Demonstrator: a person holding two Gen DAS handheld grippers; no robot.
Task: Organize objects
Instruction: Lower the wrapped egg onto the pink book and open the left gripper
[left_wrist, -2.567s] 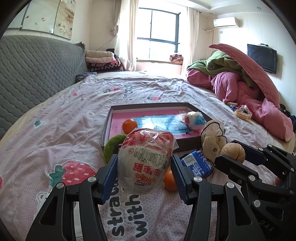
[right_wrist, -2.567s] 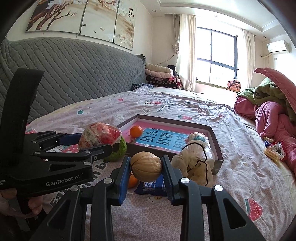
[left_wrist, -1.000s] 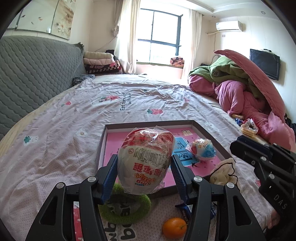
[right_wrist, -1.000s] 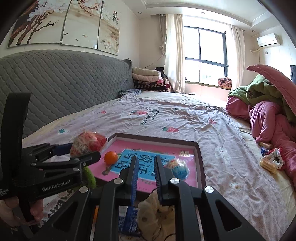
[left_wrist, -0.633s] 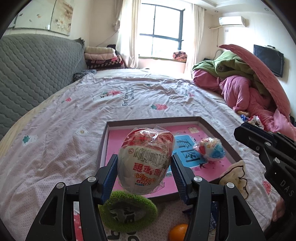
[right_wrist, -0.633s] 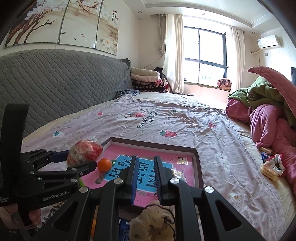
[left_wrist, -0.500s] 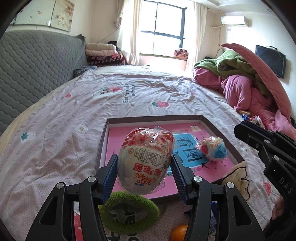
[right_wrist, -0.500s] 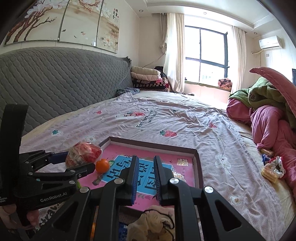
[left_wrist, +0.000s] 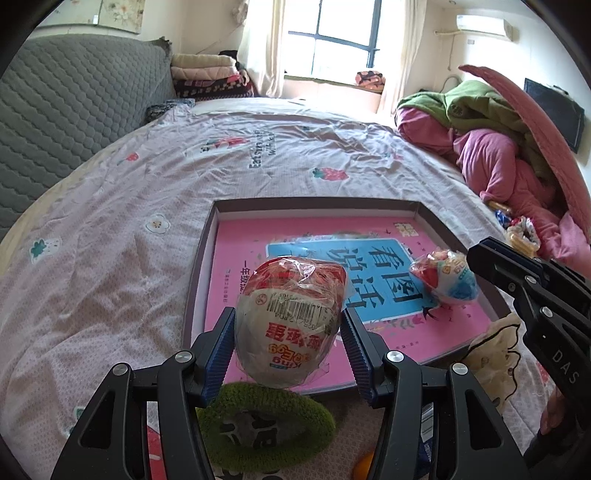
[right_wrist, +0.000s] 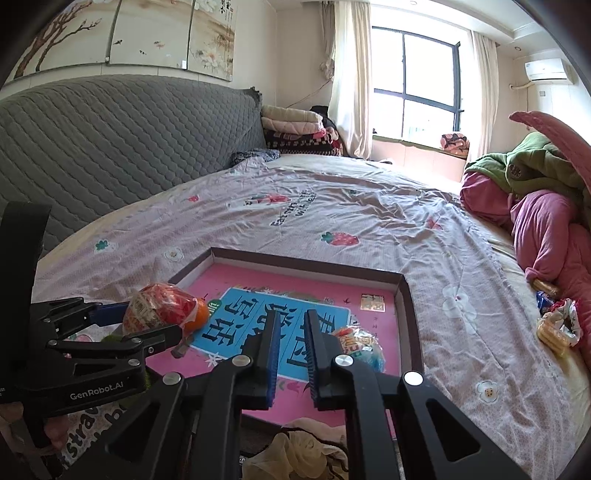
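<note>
Left gripper (left_wrist: 290, 328) clamps wrapped egg toy (left_wrist: 291, 317) over tray's (left_wrist: 314, 202) near-left corner; right gripper (right_wrist: 291, 332), jaws together (empty), w/ second egg (left_wrist: 445, 277) near tray's right edge.

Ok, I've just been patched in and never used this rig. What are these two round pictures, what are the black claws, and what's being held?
There is no robot arm. A person holds a two-finger gripper in each hand, and a fisheye camera on each one looks forward along its fingers, so each picture is one gripper's view.

In the left view, the left gripper has its jaws clamped on a wrapped egg-shaped snack, over the near edge of the shallow box on the bed. Inside the box lies a second wrapped egg. A green ring toy sits on the bedspread just in front of the box.

In the right view, the right gripper is shut and holds nothing. A small orange lies in the box.
</note>
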